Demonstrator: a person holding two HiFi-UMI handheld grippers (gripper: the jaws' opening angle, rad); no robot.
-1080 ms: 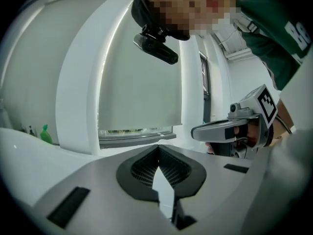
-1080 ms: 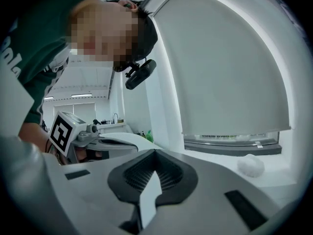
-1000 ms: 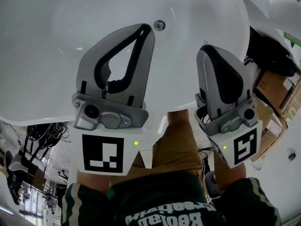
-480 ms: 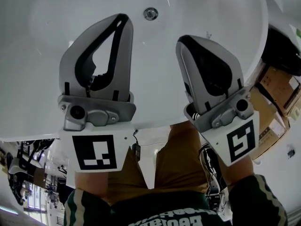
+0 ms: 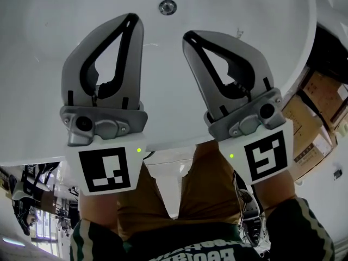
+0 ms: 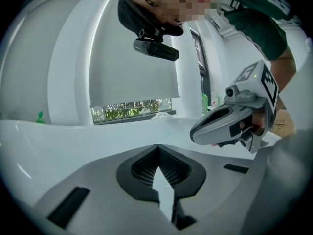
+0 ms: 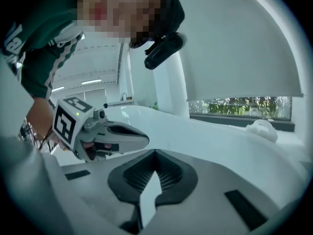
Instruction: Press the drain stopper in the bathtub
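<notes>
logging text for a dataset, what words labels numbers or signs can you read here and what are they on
No text reads whole.
green shirt: white print, upside down and cut off by the frame edge, not readable.
left marker cube and right marker cube: black-and-white square patterns, no letters.
cardboard boxes: labels too small to read.

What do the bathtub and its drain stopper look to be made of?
The bathtub looks like glossy white acrylic or enamel: smooth, with streaky light reflections. The drain stopper looks like polished, chrome-like metal: a small silver disc with bright glints, too small to say more.
</notes>
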